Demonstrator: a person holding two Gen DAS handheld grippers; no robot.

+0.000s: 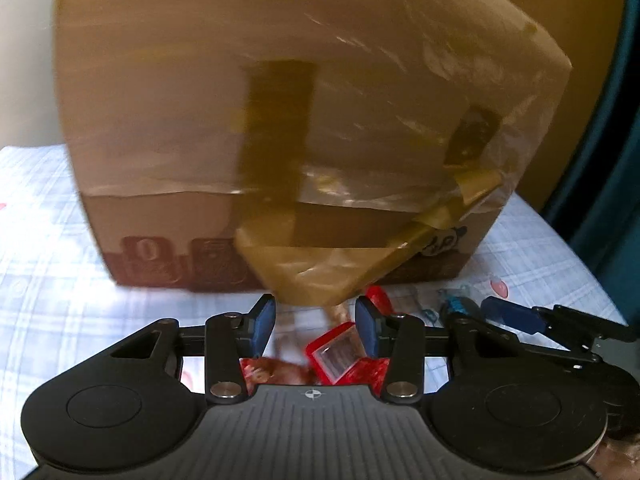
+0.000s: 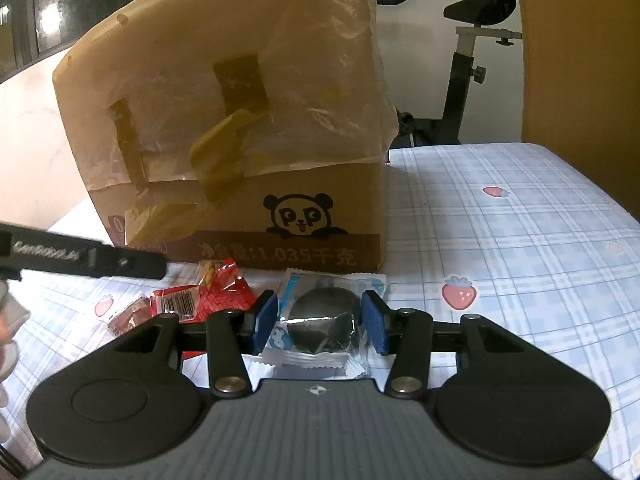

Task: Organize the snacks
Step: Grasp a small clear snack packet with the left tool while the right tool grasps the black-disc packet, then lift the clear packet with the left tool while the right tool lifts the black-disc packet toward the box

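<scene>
A big cardboard box [image 1: 280, 128] with tape and a panda print [image 2: 224, 120] stands on the checked cloth. Red snack packets [image 1: 340, 354] lie in front of it, between and below the fingers of my left gripper [image 1: 315, 326], which is open and holds nothing. My right gripper [image 2: 319, 324] is open around a blue-and-white packet with a dark round cookie [image 2: 324, 320], and its pads stand just beside the packet's edges. Red packets [image 2: 208, 292] lie to its left. The right gripper shows at the right of the left wrist view [image 1: 532, 320].
The blue-checked cloth with strawberry prints [image 2: 500, 240] covers the table. An exercise bike [image 2: 468, 60] stands behind the table. The left gripper's arm [image 2: 80, 260] crosses the left of the right wrist view. A brown panel [image 2: 576, 52] is at the far right.
</scene>
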